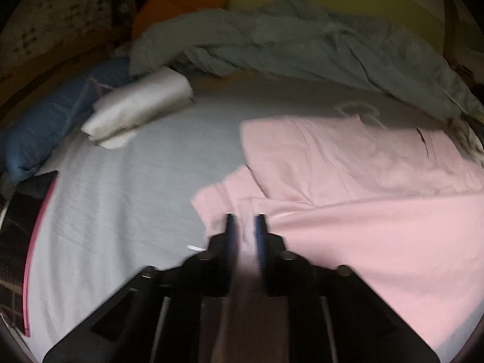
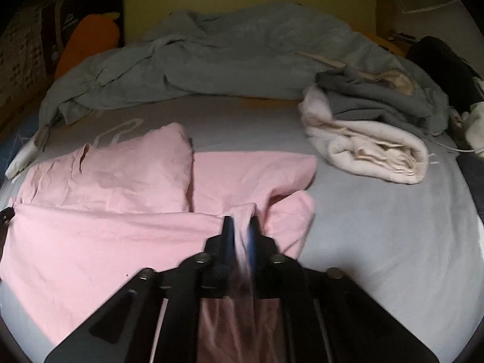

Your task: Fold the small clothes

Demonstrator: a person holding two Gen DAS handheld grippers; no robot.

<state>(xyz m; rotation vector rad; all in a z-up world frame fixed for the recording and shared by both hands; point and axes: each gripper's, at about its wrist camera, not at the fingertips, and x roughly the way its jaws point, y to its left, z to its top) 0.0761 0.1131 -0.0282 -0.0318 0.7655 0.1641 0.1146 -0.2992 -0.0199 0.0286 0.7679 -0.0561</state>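
Note:
A pink garment (image 1: 348, 175) lies partly folded on the grey bed sheet (image 1: 136, 181); it also shows in the right wrist view (image 2: 121, 175). My left gripper (image 1: 245, 220) is shut on the garment's near left edge, with pink cloth between its fingers. My right gripper (image 2: 240, 222) is shut on the near right edge, with cloth bunched between its fingers. Both hold the near edge lifted a little above the sheet (image 2: 378, 227).
A rumpled grey-green duvet (image 2: 227, 57) lies across the back of the bed. A folded white cloth (image 1: 136, 109) and a blue pillow (image 1: 51, 121) sit at the left. A cream and grey pile of clothes (image 2: 372, 130) lies at the right. An orange cushion (image 1: 181, 3) is behind.

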